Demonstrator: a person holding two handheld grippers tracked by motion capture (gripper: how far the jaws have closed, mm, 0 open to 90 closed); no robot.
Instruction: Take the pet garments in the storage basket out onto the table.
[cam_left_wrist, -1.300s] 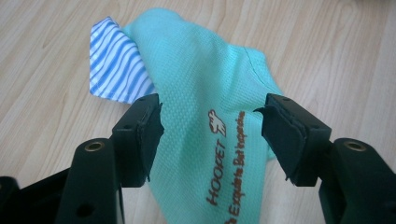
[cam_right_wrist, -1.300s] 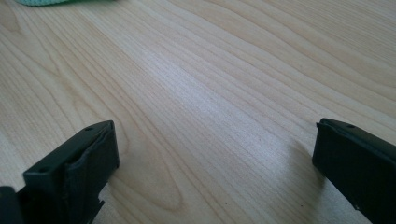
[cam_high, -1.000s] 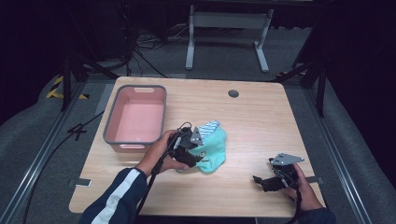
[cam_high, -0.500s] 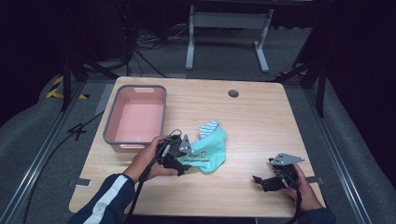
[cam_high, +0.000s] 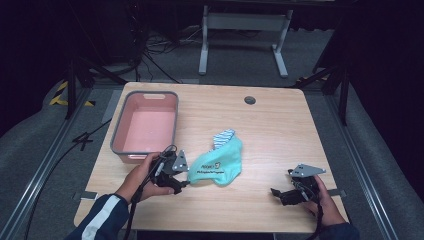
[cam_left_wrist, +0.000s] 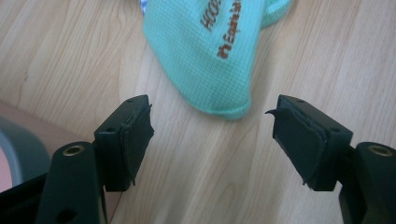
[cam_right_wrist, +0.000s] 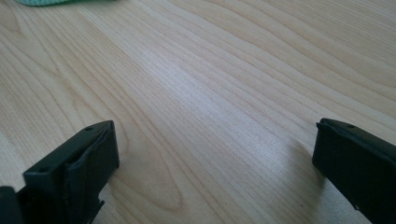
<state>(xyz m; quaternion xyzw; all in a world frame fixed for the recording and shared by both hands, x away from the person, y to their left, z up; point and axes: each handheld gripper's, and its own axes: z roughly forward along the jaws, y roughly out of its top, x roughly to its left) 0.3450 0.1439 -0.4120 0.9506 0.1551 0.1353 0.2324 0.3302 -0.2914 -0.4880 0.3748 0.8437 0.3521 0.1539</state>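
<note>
A mint-green sock (cam_high: 218, 166) with dark lettering lies flat near the middle of the wooden table (cam_high: 270, 130), a blue-striped piece (cam_high: 223, 136) peeking out at its far end. My left gripper (cam_high: 184, 176) is open just left of the sock's near tip. In the left gripper view the sock (cam_left_wrist: 210, 56) lies ahead of the jaws, its rounded tip just beyond the gap, nothing between them (cam_left_wrist: 212, 135). My right gripper (cam_high: 280, 194) rests low near the table's front right, open over bare wood (cam_right_wrist: 215, 140). A sliver of the sock (cam_right_wrist: 51, 2) shows at the top left of the right gripper view.
A pink bin with a grey rim (cam_high: 119, 131) stands at the table's left, close to my left hand; its corner (cam_left_wrist: 21, 149) shows in the left gripper view. A dark round grommet (cam_high: 250, 100) sits near the far edge. Metal stand legs (cam_high: 240, 30) are beyond the table.
My left gripper has drawn back toward the front left, off the sock, and now stands open. The sock has spread out flatter. The right gripper has stayed put.
</note>
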